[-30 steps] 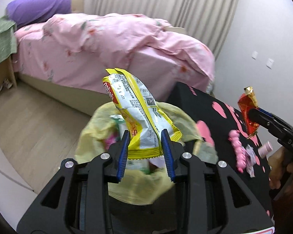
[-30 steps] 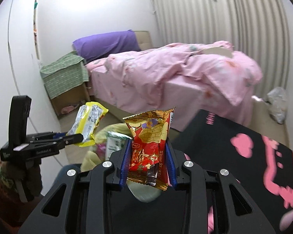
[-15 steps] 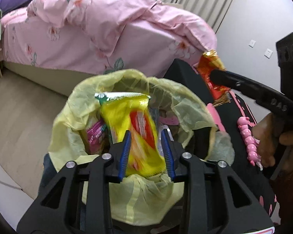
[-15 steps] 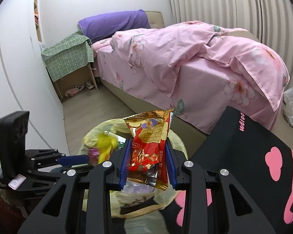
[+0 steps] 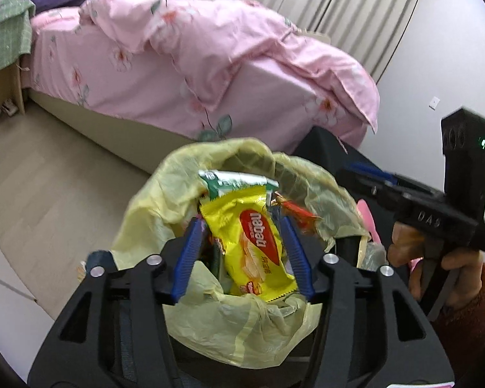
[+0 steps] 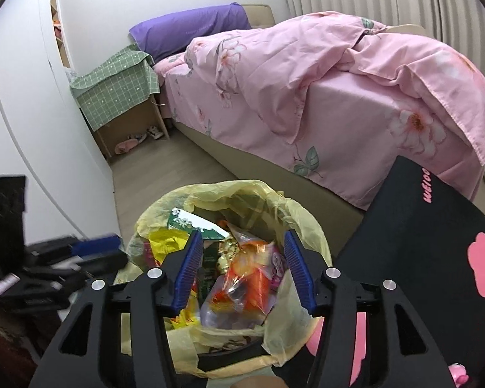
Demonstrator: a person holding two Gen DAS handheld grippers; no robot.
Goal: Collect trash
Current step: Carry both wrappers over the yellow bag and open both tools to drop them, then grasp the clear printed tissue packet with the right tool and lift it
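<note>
Both claws hang over the yellow-lined trash bin [image 5: 210, 326], jaws opening to let go: the left claw [image 5: 242, 255] frees the yellow biscuit wrapper [image 5: 252, 245] between its pads, while the right claw [image 6: 241, 270] releases the red snack wrapper [image 6: 242, 278] onto the pile.

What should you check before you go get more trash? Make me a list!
1. Left gripper jaws opening, pads clear of the yellow wrapper: ok.
2. Yellow wrapper fully down in the bag: cannot tell, it still stands between the pads.
3. Right gripper jaws opening, nothing held: ok.
4. Red wrapper in the bag: ok.
5. Bag mouth open: ok.
</note>
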